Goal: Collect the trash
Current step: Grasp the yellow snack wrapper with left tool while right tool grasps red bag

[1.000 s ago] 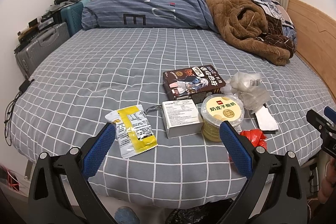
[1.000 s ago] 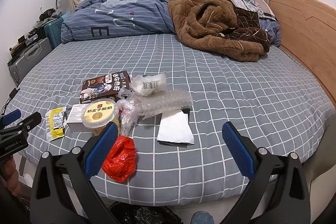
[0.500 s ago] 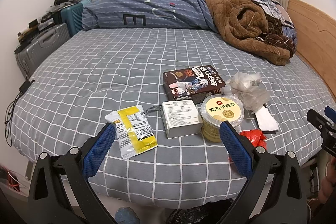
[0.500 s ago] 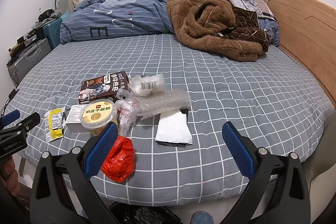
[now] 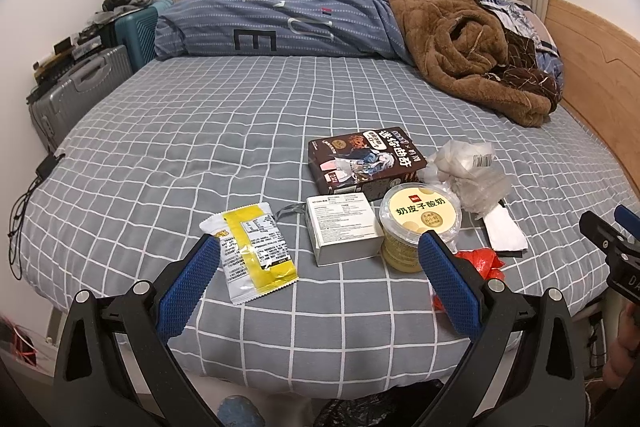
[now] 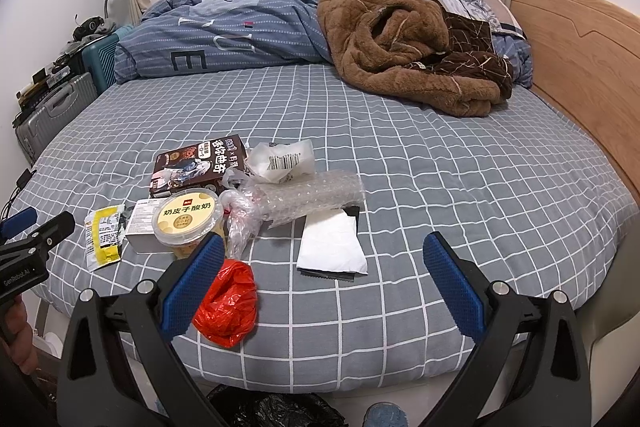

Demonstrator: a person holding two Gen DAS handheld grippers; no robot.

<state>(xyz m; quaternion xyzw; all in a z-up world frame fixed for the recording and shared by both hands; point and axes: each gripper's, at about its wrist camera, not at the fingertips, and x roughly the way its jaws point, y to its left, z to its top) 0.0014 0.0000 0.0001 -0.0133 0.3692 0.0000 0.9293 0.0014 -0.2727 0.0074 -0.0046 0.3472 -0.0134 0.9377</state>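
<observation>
Trash is clustered on the checked bed [image 6: 440,163]: crinkled red bag [image 6: 226,307], round yogurt tub [image 5: 418,223], glossy yellow wrapper [image 5: 252,249], bubble wrap [image 6: 304,193]. Both the left gripper [image 5: 318,281] and right gripper [image 6: 322,281] are held level before it, fingers spread, empty.

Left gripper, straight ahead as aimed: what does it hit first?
Likely the small white box, which lies centred between the open jaws of the left gripper, yellow snack packet just left. Depth is uncertain.

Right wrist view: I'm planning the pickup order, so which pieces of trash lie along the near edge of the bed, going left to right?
yellow snack wrapper → white box → yogurt cup → red plastic bag → white napkin
</observation>
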